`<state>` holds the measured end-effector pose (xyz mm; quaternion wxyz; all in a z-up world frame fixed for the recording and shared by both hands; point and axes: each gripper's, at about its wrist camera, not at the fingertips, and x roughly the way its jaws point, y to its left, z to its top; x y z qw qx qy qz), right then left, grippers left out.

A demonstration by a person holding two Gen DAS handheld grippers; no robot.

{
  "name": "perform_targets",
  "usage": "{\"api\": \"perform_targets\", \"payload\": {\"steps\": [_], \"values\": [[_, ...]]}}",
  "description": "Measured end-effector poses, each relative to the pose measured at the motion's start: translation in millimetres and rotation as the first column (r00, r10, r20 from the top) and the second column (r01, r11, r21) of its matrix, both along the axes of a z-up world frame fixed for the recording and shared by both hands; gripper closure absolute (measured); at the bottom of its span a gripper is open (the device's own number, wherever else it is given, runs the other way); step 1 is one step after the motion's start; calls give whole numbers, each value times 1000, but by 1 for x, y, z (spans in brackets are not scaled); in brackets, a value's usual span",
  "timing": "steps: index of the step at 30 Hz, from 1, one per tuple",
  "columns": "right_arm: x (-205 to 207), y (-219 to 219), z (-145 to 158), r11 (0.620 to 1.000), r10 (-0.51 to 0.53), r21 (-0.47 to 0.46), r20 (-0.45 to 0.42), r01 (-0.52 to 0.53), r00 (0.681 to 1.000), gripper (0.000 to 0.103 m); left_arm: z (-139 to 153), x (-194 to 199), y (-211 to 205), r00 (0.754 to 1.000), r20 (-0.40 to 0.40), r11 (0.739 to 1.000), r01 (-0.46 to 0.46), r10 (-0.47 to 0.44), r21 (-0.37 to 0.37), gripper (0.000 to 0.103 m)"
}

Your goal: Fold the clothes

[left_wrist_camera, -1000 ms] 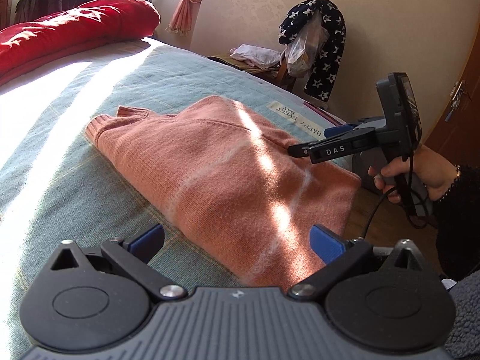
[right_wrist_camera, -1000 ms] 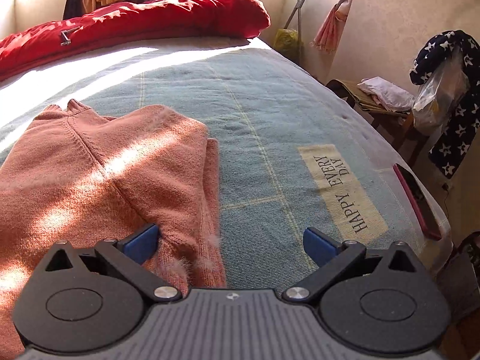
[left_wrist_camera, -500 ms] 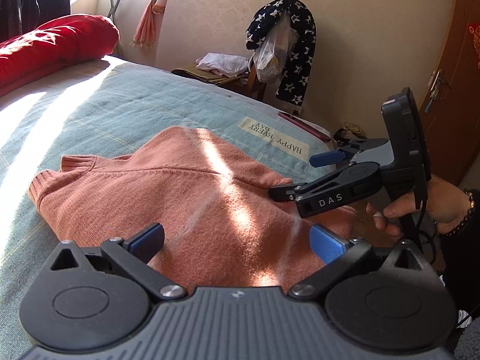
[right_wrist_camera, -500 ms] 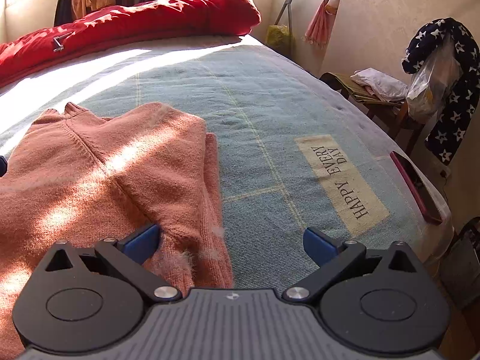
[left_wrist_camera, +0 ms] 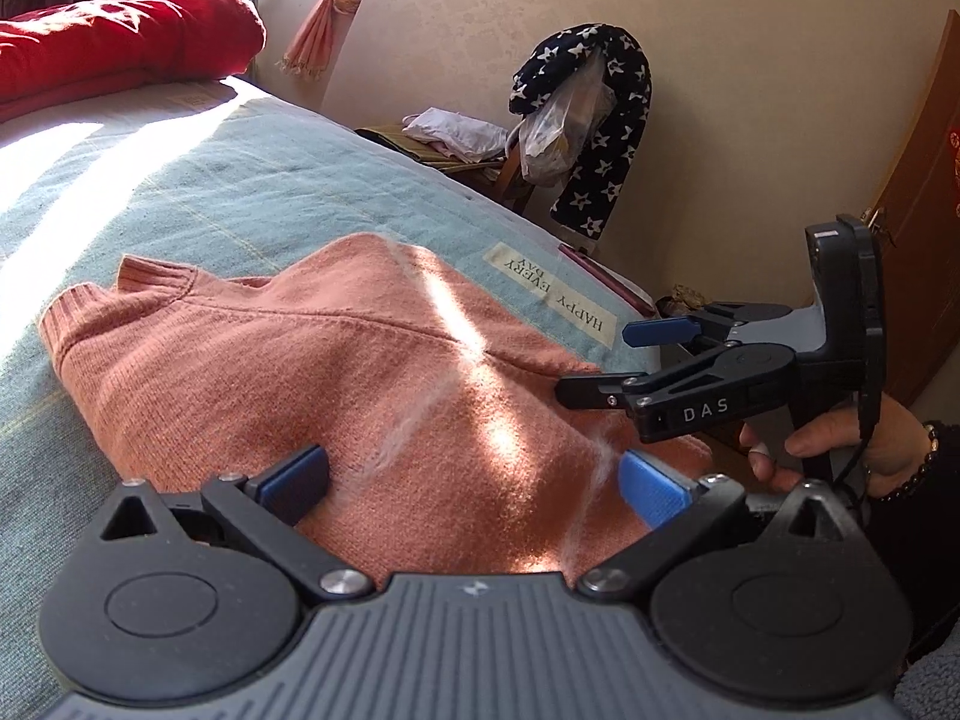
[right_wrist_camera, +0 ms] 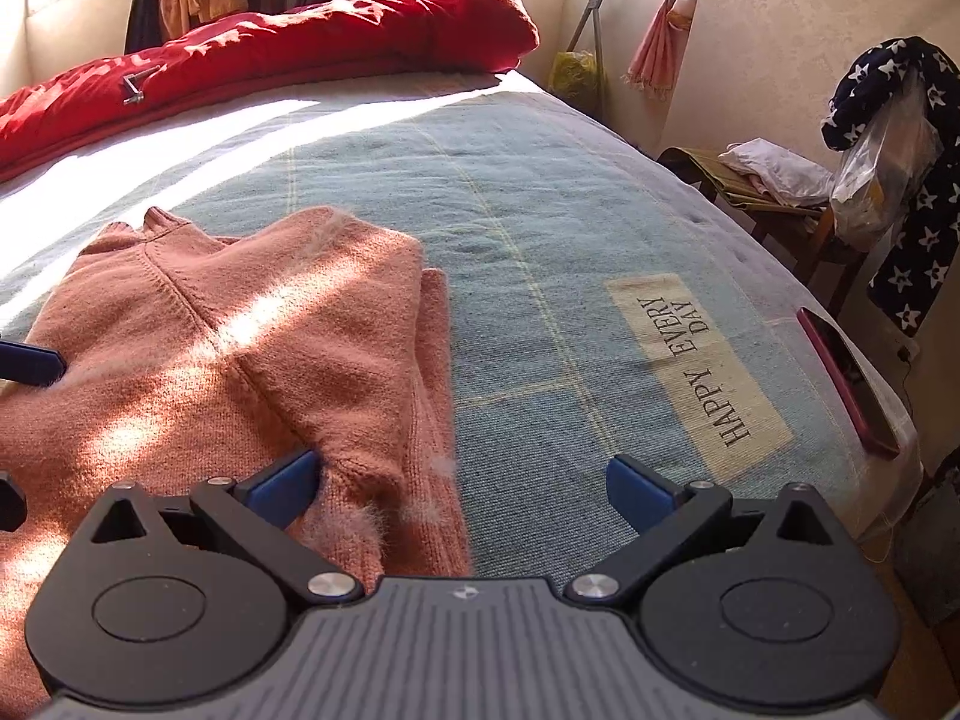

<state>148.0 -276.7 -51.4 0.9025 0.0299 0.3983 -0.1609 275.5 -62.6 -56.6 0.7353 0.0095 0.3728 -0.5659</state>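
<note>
a salmon-pink knitted sweater (left_wrist_camera: 336, 372) lies on a bed, already folded in at the sides so it forms a long narrow shape, with its ribbed collar at the far end and its hem at the near edge of the bed. a doubled layer of knit shows along its right side, just beside bare bedcover.

the left tool (left_wrist_camera: 474, 477) hovers low over the hem end with its blue-tipped fingers spread wide and nothing between them. the right tool (right_wrist_camera: 459, 483) is also spread and empty; it sits at the sweater's right edge, one blue fingertip above the knit and the other above the bedcover. seen from the left camera, a hand (left_wrist_camera: 858, 450) in a dark sleeve holds it by its handle, level with the bed. both tools flank the near end of the garment, which looks like a set-up to pinch the two hem corners and carry them toward the collar for the next fold. that is a guess from their placing.

the bed wears a pale blue bedcover (right_wrist_camera: 540, 222) with thin yellow grid lines and a cream patch reading "happy every day". strong sunlight falls in bands across it. a red quilt (right_wrist_camera: 270, 66) is heaped at the far end. a dark red phone (right_wrist_camera: 846, 384) lies at the bed's right edge. beyond it, a chair holds folded cloth, and a star-patterned scarf (left_wrist_camera: 606, 126) hangs against a cream wall.
</note>
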Motion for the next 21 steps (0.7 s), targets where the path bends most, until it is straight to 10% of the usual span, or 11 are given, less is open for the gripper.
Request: {"api": "perform_targets", "payload": {"steps": [6,11,21], "values": [[10,-7,37,981,135,120,141,-152,981,0,-2,-7,-3,999,40,1000,-18,17,15,1],[34,-11,30,873,242,372,233,-316,942,0,-3,-10,-3,998,57,999,-31,30,13,1],[40,-30,-3,801,205,529,196,-279,959,0,-4,-9,-15,995,75,997,-65,63,29,1]]}}
